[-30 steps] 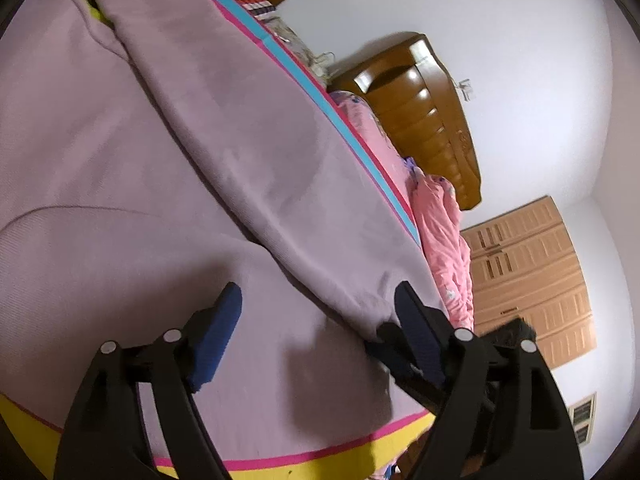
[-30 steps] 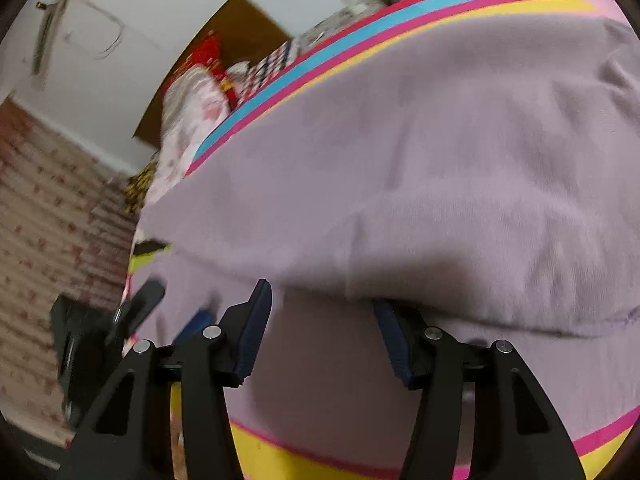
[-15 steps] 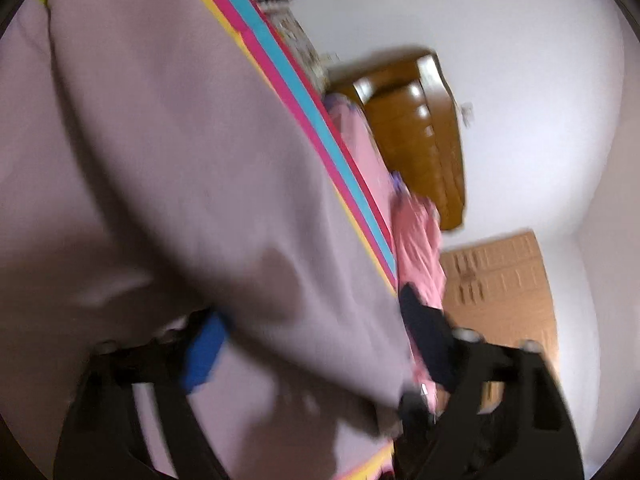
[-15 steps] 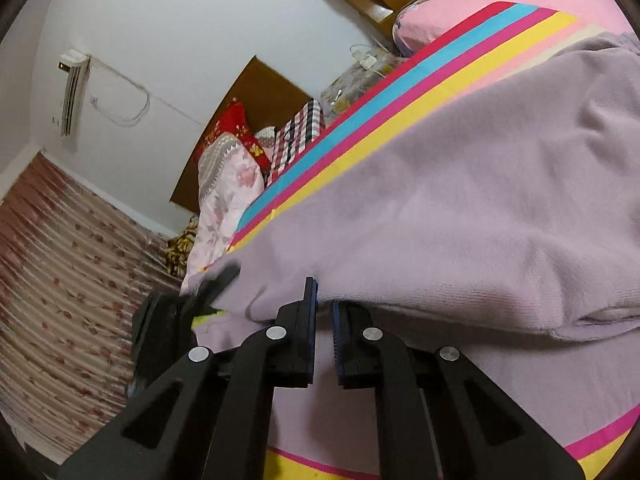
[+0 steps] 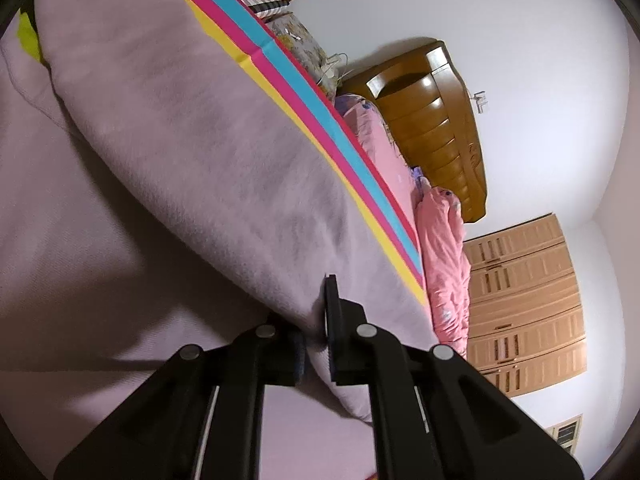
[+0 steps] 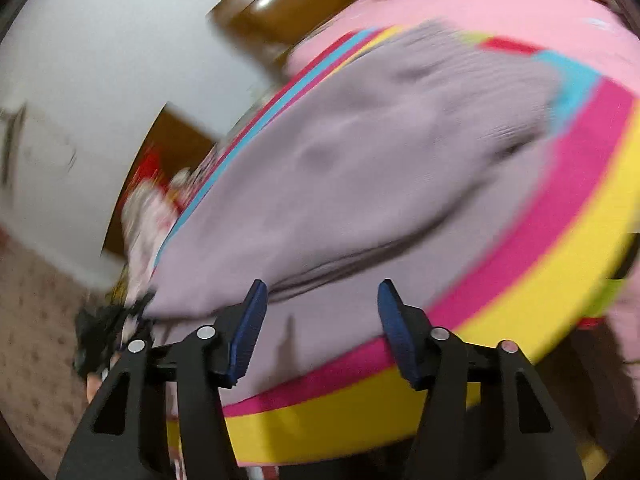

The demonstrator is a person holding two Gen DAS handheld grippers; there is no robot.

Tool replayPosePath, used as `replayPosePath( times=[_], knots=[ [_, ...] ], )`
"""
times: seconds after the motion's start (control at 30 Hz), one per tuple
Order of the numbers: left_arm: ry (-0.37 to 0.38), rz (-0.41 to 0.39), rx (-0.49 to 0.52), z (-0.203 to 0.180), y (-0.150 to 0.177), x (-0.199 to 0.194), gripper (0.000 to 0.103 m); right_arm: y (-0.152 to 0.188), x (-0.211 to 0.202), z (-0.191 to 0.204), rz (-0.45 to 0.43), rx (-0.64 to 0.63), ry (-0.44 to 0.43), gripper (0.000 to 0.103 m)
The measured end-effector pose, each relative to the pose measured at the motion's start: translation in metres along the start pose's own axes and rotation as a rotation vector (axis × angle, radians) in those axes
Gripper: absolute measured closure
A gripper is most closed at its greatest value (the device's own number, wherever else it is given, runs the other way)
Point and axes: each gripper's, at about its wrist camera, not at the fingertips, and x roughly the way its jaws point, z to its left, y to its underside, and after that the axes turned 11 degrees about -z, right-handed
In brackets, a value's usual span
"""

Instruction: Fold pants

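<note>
Nearest, left gripper [image 5: 316, 344] clenched on a folded edge of the lilac pants [image 5: 192, 152], jaws just closed with cloth pinched between. Right gripper [image 6: 320, 332] released, jaws just parted, nothing between the blue pads [image 6: 250, 332]; view blurred. Pants spread on the striped sheet [image 6: 552, 280] of the bed. Beyond: pink quilt [image 5: 444, 256], wooden headboard [image 5: 436, 128], wardrobe [image 5: 528, 304].
</note>
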Motion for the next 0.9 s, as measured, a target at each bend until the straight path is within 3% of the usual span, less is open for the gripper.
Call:
replayPosePath(
  times=[0.07,0.4,0.47,0.5,0.53,0.6,0.7,0.77,0.9],
  knots=[
    [-0.016,0.001,0.000,0.004,0.002,0.002,0.090,-0.014,-0.008,-0.021,-0.041,0.025,0.048,0.046],
    [-0.071,-0.029,0.015,0.022,-0.001,-0.006,0.084,-0.048,0.011,-0.046,-0.073,0.047,0.046,0.052],
    [-0.081,-0.038,0.024,0.026,-0.004,-0.006,0.084,-0.049,0.015,-0.046,-0.080,0.038,0.067,0.064],
    [-0.082,-0.040,0.031,0.026,-0.005,-0.006,0.086,-0.051,0.008,-0.054,-0.081,0.036,0.075,0.074],
    [-0.077,-0.043,0.049,0.026,-0.006,-0.005,0.094,-0.053,0.009,-0.059,-0.088,0.042,0.085,0.082],
    [-0.080,-0.048,0.101,0.022,-0.006,-0.004,0.098,-0.058,0.010,-0.065,-0.093,0.043,0.076,0.088],
    [-0.063,-0.070,0.189,-0.005,-0.012,-0.017,0.099,-0.081,0.003,-0.055,-0.119,-0.017,0.039,0.089],
    [-0.051,-0.107,0.279,-0.038,-0.020,-0.036,0.099,-0.115,-0.002,-0.028,-0.137,-0.130,-0.005,0.089],
    [-0.013,-0.216,0.454,-0.101,-0.012,-0.095,0.099,-0.170,-0.026,0.011,-0.197,-0.267,-0.113,0.089]
  ],
)
